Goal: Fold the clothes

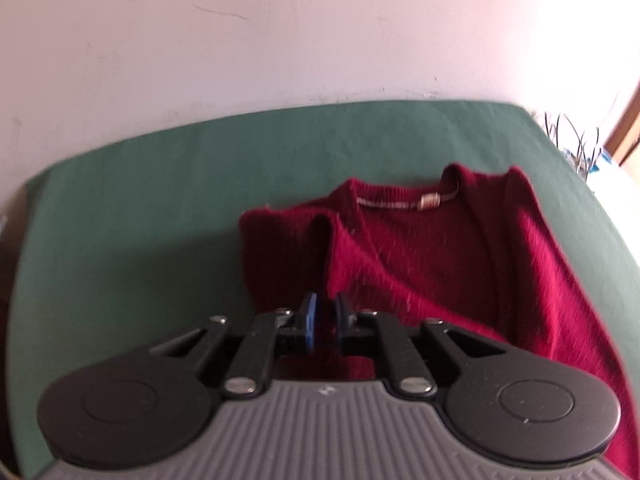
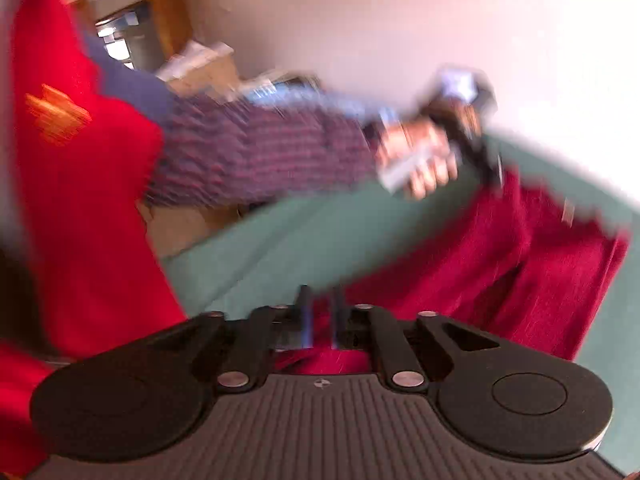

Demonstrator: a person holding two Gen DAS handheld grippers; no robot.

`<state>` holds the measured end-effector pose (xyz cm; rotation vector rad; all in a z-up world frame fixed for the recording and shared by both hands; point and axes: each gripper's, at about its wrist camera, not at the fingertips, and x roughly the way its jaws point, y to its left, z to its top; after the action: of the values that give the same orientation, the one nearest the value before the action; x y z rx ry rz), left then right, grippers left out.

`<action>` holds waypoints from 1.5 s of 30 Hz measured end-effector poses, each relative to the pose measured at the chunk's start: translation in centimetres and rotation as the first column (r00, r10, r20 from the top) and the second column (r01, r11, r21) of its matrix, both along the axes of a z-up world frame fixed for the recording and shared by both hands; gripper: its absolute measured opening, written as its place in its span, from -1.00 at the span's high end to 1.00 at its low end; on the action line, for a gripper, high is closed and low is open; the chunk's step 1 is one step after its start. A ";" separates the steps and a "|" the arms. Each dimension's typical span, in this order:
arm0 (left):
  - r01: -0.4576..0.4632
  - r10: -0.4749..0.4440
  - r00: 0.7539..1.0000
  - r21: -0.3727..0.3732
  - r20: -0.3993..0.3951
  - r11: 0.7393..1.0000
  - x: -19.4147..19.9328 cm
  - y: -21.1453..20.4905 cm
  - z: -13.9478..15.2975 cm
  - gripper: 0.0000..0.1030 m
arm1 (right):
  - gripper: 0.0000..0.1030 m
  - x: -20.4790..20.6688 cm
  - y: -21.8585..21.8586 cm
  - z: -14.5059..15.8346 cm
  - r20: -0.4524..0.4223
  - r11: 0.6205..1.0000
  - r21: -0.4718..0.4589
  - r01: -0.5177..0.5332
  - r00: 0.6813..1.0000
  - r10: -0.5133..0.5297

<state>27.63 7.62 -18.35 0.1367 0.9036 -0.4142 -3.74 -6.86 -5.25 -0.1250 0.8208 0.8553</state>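
item: maroon knit sweater [image 1: 420, 248] on green table cover [image 1: 140, 200], sleeves folded inward; body fold pending. left gripper [image 1: 325, 316] and right gripper [image 2: 322, 316]: narrow gaps, sweater fabric between.

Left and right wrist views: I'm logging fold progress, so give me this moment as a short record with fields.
garment: dark red knit sweater, neck label facing up
surface: green cloth-covered table
fold state: both sides turned in toward the middle, lengthwise fold not yet done
left gripper: jaws narrow, red knit between the pads
right gripper: jaws narrow, over the sweater's near edge; grip unclear through blur
person: plaid sleeve, hand on the left gripper's handle
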 end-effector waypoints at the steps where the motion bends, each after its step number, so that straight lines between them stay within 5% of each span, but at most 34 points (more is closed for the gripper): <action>1: 0.017 -0.017 1.000 0.026 0.013 1.000 -0.9 0.1 0.0 0.73 | 0.67 0.4 0.7 -1.9 -0.043 1.000 -0.025 0.010 0.999 -0.012; 3: 0.046 -0.048 0.999 0.049 0.026 0.998 -3.2 0.8 0.2 0.48 | 0.68 0.8 1.9 -5.1 -0.108 0.998 -0.062 0.023 0.994 -0.030; 7: 0.093 -0.097 0.995 0.089 0.036 0.992 -9.2 2.4 0.0 0.43 | 0.67 2.7 2.6 -9.2 -0.264 0.986 -0.034 0.160 0.951 -0.164; 14: 0.094 -0.091 0.996 0.165 -0.024 0.982 -22.0 4.9 -2.0 0.21 | 0.46 4.1 2.5 -11.6 -0.371 0.931 -0.006 0.365 0.864 -0.341; 20: 0.073 -0.072 0.997 0.196 -0.012 0.978 -29.0 6.8 -1.6 0.03 | 0.45 3.8 2.4 -11.8 -0.424 0.906 0.043 0.422 0.828 -0.366; 24: 0.053 -0.053 0.999 0.186 -0.007 0.981 -31.2 6.8 -1.2 0.01 | 0.44 3.6 3.8 -12.2 -0.406 0.907 0.031 0.420 0.835 -0.372; 26: 0.052 -0.052 0.999 0.180 -0.005 0.982 -32.1 6.6 -1.0 0.02 | 0.78 4.0 4.6 -12.3 -0.363 0.908 0.016 0.420 0.848 -0.386; 31: 0.054 -0.052 0.999 0.168 -0.014 0.984 -33.7 5.3 -1.5 0.00 | 0.91 2.9 6.8 -10.4 -0.079 0.924 -0.113 0.364 0.924 -0.374; 34: 0.045 -0.042 0.999 0.171 -0.022 0.984 -33.9 4.6 -1.9 -0.15 | 0.91 1.6 6.8 -9.1 0.058 0.911 -0.212 0.355 0.935 -0.351; 45: 0.045 -0.044 0.999 0.195 -0.011 0.980 -33.7 3.1 -1.9 -0.29 | 0.95 1.0 4.1 -10.5 -0.047 0.862 -0.222 0.455 0.878 -0.475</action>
<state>-6.05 10.69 -20.29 0.3361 0.9487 -0.3674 -2.74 -2.80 -15.78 -0.0594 0.9825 0.3172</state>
